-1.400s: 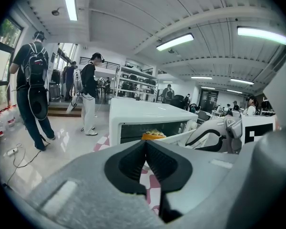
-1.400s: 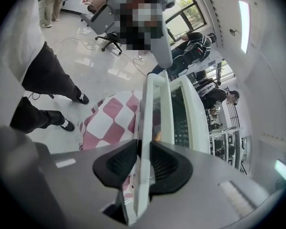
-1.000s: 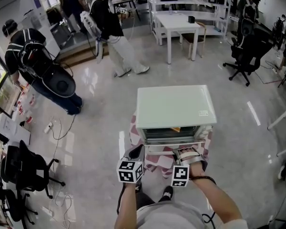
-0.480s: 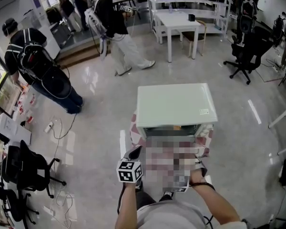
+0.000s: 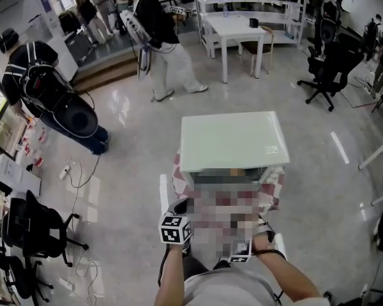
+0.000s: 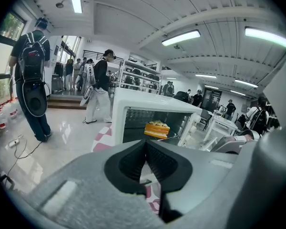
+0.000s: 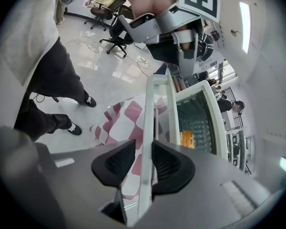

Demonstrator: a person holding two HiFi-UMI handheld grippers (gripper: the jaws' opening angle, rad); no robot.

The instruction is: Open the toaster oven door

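A white toaster oven [image 5: 233,142] stands on a pink-and-white checked cloth [image 5: 179,177] right in front of me. Its door [image 7: 159,109] hangs down and open, and an orange cake [image 6: 157,129] shows on the rack inside. The door's white handle bar [image 7: 147,175] runs between the jaws of my right gripper [image 7: 144,159]. Those jaws are opening, and a thin gap shows at each pad. My left gripper [image 6: 145,144] hangs shut and empty to the oven's front left, apart from it. A blurred patch covers the door in the head view.
Several people with backpacks stand and walk at the back left [image 5: 156,27]. A white table [image 5: 239,27] and black office chairs [image 5: 325,62] are behind the oven. Another chair [image 5: 32,225] and floor cables [image 5: 76,171] lie to my left.
My right gripper has drawn back toward me and downward with the door handle, and the door has swung further down. The left gripper has hardly moved. The people at the back have walked on.
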